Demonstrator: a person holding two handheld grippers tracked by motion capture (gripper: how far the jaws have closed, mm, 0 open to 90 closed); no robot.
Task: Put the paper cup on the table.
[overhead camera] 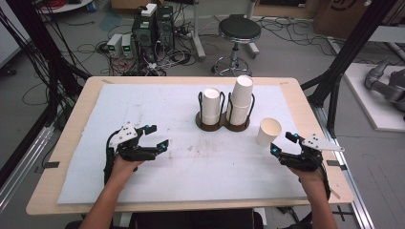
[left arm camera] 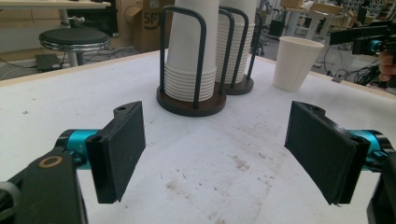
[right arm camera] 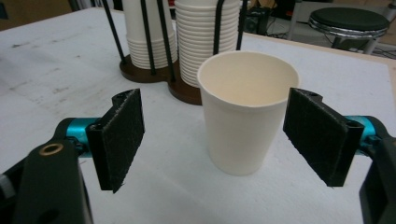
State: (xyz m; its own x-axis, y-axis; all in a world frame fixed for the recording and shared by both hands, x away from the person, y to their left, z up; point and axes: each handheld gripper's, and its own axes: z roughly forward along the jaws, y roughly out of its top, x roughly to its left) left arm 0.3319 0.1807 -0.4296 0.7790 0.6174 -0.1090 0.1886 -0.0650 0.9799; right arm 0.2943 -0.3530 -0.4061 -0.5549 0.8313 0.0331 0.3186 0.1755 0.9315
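Right gripper (right arm camera: 212, 140), at the bottom of its own view, stands released, jaws spread wide with the single paper cup (right arm camera: 245, 112) upright between and just beyond them, touching neither pad. In the high view that cup (overhead camera: 268, 131) sits right of centre on the white table cover (overhead camera: 157, 102), just ahead of the right gripper (overhead camera: 282, 143) and just beside the dark two-bay cup holder (overhead camera: 223, 125). Judgement: the cup is light, thin-walled and easily crushed or tipped; a gentle closure across the mid-wall, below the rolled rim, looks the soundest hold. Left gripper (overhead camera: 159, 137), at the lower left of the high view, is likewise released and holds nothing, well apart from the cup. Both holder bays carry nested cup stacks (overhead camera: 241, 99), the right stack being the taller.
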